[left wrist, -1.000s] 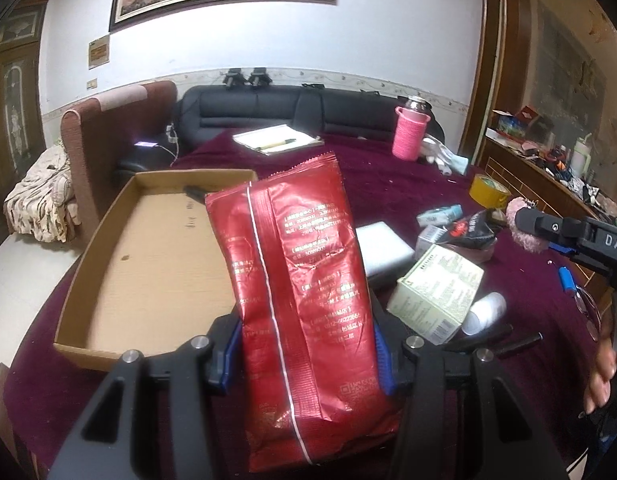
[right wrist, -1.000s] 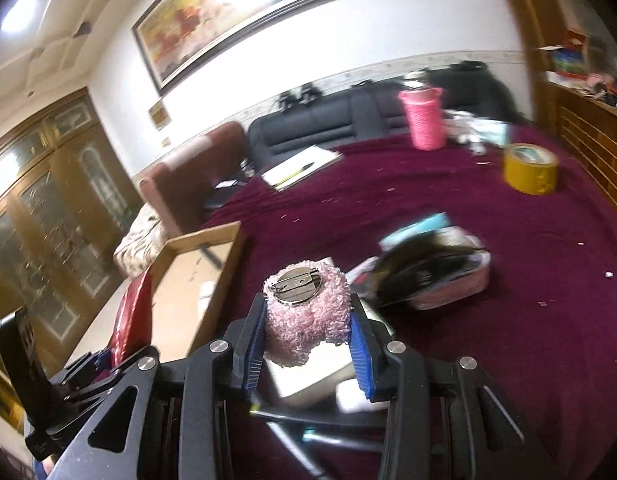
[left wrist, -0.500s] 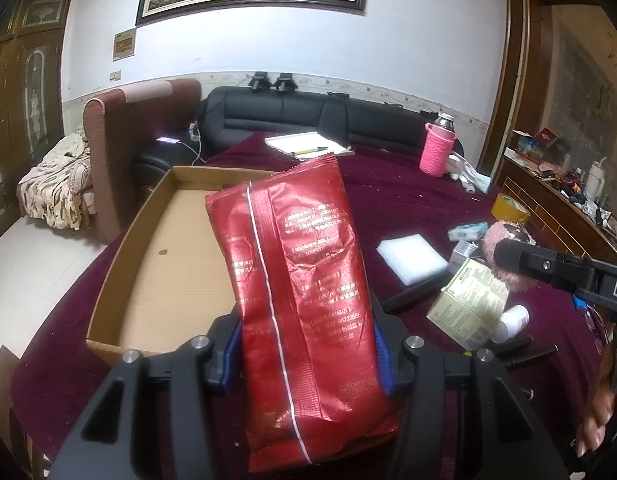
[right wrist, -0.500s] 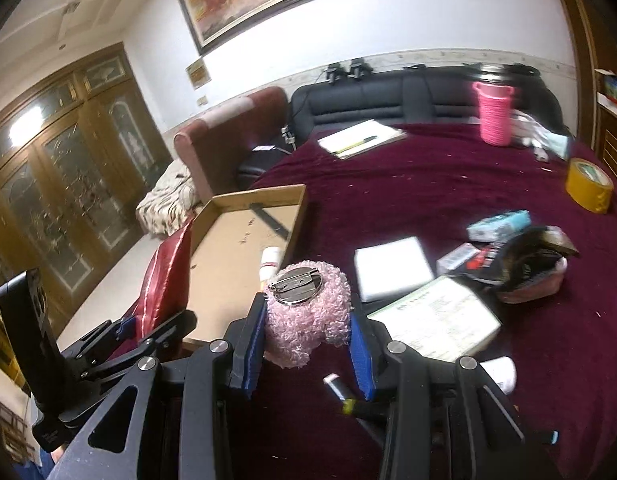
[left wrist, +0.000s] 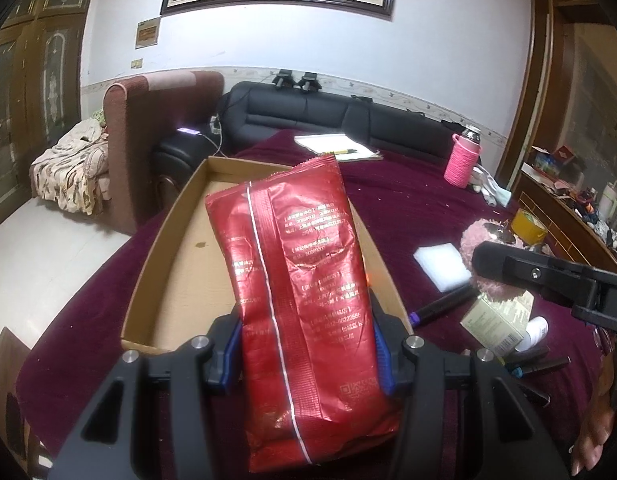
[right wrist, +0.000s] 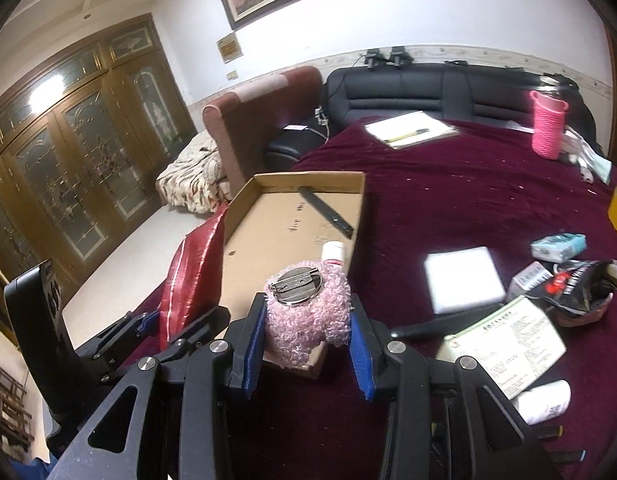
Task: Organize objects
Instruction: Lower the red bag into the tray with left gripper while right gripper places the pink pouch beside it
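Note:
My left gripper is shut on a red foil snack bag, held upright over the near end of the shallow cardboard box. My right gripper is shut on a fluffy pink brooch with a metal pin back, hovering at the box's near right corner. Inside the box lie a black strip and a small white bottle. The left gripper and red bag show at the left of the right wrist view, and the right gripper with the pink brooch shows at the right of the left wrist view.
On the maroon tablecloth lie a white pad, a printed carton, a black pouch, markers, yellow tape, a pink-sleeved flask and a notebook with pen. A black sofa and armchair stand behind.
Both grippers have swung left toward the cardboard box, each keeping its object. The pink brooch, earlier over the white pad, now hangs at the box's near corner.

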Action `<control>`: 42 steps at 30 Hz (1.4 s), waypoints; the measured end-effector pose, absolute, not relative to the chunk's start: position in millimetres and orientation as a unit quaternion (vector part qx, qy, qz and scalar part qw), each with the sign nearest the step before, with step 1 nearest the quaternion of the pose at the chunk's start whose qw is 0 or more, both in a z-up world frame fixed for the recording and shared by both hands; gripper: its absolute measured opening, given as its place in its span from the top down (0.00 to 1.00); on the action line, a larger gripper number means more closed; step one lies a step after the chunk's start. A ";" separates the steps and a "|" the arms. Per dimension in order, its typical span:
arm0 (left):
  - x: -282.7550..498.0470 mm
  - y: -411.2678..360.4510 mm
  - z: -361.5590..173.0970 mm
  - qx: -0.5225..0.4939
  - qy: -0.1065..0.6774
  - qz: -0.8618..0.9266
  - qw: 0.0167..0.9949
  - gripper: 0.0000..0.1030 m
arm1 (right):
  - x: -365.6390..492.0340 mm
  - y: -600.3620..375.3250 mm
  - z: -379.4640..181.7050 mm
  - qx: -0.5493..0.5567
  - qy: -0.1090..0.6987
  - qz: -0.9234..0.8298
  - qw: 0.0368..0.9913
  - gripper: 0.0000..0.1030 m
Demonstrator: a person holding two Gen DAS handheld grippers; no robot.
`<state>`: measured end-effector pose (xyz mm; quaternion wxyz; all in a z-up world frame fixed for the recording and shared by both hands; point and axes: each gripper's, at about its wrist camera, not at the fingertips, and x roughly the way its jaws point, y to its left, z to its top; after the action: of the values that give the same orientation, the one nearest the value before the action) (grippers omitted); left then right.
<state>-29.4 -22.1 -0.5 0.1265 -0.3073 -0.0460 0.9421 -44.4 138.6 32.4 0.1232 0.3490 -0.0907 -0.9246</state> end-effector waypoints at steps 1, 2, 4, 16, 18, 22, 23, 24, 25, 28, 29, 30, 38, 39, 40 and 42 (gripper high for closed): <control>-30.3 -24.5 -1.1 -0.308 -0.047 0.942 0.125 0.51 | -46.5 135.1 32.0 0.351 -0.089 -0.924 0.126 0.60; -31.1 -26.6 -1.6 -0.308 -0.049 0.942 0.124 0.51 | -48.5 132.2 31.4 0.353 -0.087 -0.923 0.128 0.60; -32.4 -30.6 -2.4 -0.308 -0.052 0.942 0.122 0.51 | -51.8 127.6 30.6 0.356 -0.085 -0.921 0.132 0.60; -57.1 -53.9 -2.2 -0.318 -0.060 0.940 0.110 0.50 | -93.6 99.1 31.7 0.385 -0.073 -0.908 0.150 0.60; -66.7 -62.6 0.1 -0.328 -0.067 0.935 0.116 0.50 | -104.4 95.0 31.6 0.391 -0.075 -0.904 0.153 0.60; -97.9 -78.6 6.0 -0.359 -0.072 0.922 0.128 0.50 | -135.6 90.5 32.8 0.403 -0.078 -0.900 0.150 0.60; -107.4 -81.0 7.6 -0.363 -0.071 0.920 0.130 0.50 | -146.1 90.0 32.2 0.407 -0.080 -0.898 0.148 0.60; -115.5 -81.3 7.7 -0.370 -0.067 0.917 0.130 0.50 | -155.6 89.1 30.8 0.411 -0.079 -0.897 0.144 0.60; -128.1 -81.4 7.9 -0.382 -0.064 0.913 0.127 0.50 | -163.2 88.8 28.6 0.416 -0.082 -0.894 0.141 0.60; -156.3 -75.6 6.5 -0.404 -0.055 0.903 0.133 0.50 | -196.2 87.5 16.7 0.438 -0.095 -0.884 0.131 0.60; -167.2 -71.8 5.9 -0.413 -0.050 0.900 0.132 0.50 | -205.1 88.0 12.7 0.446 -0.102 -0.880 0.129 0.60; -174.5 -68.8 4.8 -0.420 -0.046 0.896 0.135 0.50 | -213.1 87.9 8.5 0.454 -0.110 -0.875 0.128 0.59; -236.8 -58.0 -16.8 -0.468 -0.022 0.877 0.105 0.50 | -261.2 91.3 -17.6 0.469 -0.136 -0.867 0.098 0.59; -238.1 -58.0 -18.1 -0.468 -0.020 0.878 0.104 0.50 | -264.7 91.6 -19.8 0.470 -0.140 -0.866 0.099 0.59; -239.9 -56.7 -19.5 -0.469 -0.017 0.877 0.102 0.50 | -267.4 91.9 -22.0 0.471 -0.145 -0.864 0.099 0.59; -242.9 -54.4 -20.9 -0.470 -0.015 0.876 0.107 0.50 | -274.6 93.7 -26.7 0.473 -0.159 -0.861 0.097 0.56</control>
<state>-242.9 -54.4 -20.9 0.1067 -0.4702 -0.0155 0.8760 -274.6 93.7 -26.7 0.0975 0.4725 -0.1588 -0.8614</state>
